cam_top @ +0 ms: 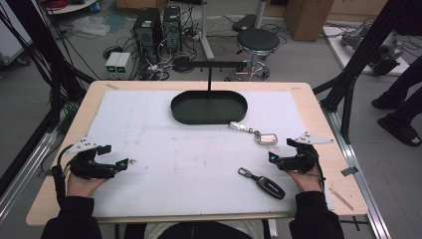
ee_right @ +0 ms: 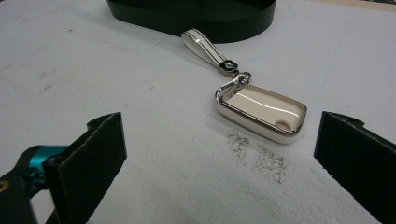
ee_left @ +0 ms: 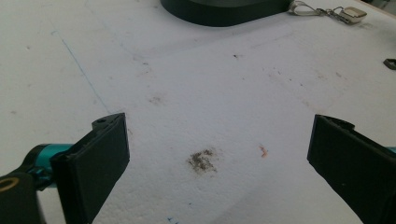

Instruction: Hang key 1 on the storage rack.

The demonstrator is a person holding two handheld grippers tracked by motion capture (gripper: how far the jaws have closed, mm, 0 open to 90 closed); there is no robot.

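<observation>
A black oval tray stands at the back middle of the white mat; its front wall shows in the left gripper view and the right gripper view. A cream key case on a strap and clip lies just right of it, close ahead of my right gripper, whose jaws stand wide open and empty. The same key case shows large there and far off from the left. A black car key fob lies near the front, left of my right hand. My left gripper is open over bare mat.
The white mat covers most of the wooden table. A thin black post rises behind the tray. Beyond the table stand a round stool, computer towers and cables. A small dark tag and a wooden stick lie at the right edge.
</observation>
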